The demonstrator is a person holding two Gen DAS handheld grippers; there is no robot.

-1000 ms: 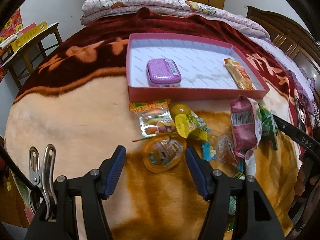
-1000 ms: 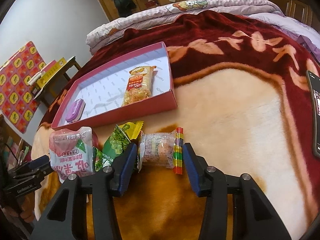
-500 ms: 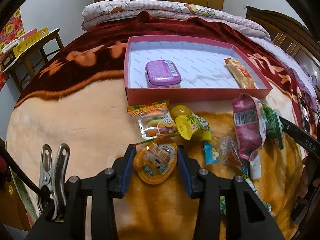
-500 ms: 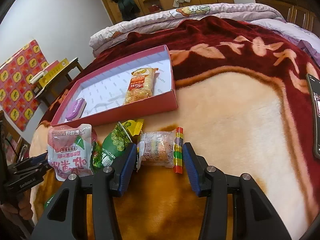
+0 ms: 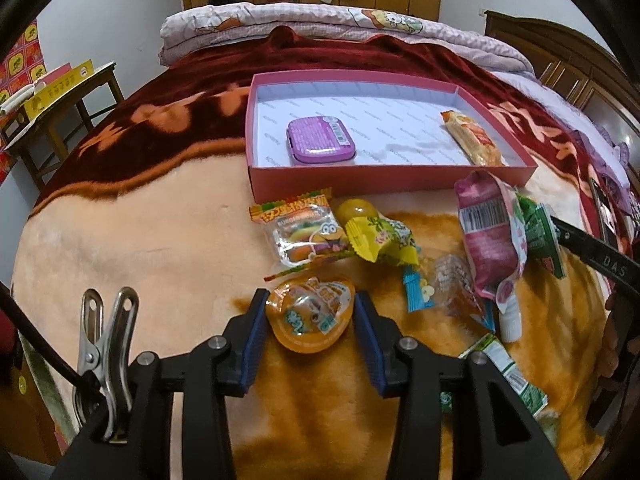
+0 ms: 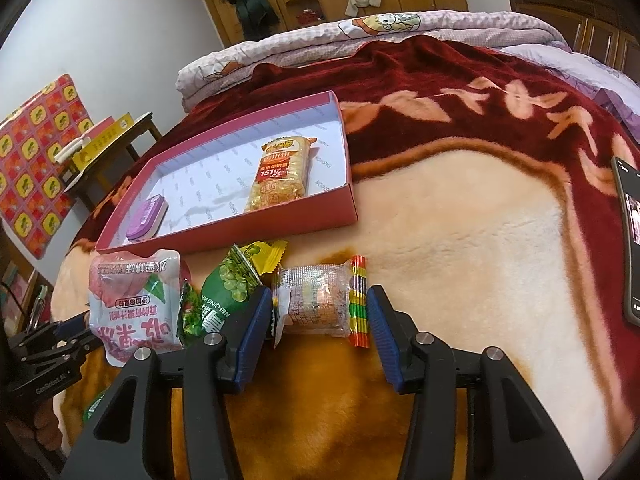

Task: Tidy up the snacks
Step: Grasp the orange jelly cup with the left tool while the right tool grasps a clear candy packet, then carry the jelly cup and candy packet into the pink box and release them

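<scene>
Pinching orange jelly cup (image 5: 310, 316), left gripper (image 5: 310, 322); right gripper (image 6: 316, 314) clamps clear packet (image 6: 316, 306).

Plush blanket (image 5: 132, 240), glossy plastic jelly cup (image 5: 310, 316) (matt cardboard box (image 5: 360, 178))

Both units are built of matte black plastic w/ blue ribbed pads on the fingers. On the left gripper (image 5: 310, 322) silver screw heads are seen at the pivots; a steel spring clip (image 5: 106, 356) and black cable are fixed at its left side. The right gripper (image 6: 316, 322) is made alike, w/ silver screws.
</scene>
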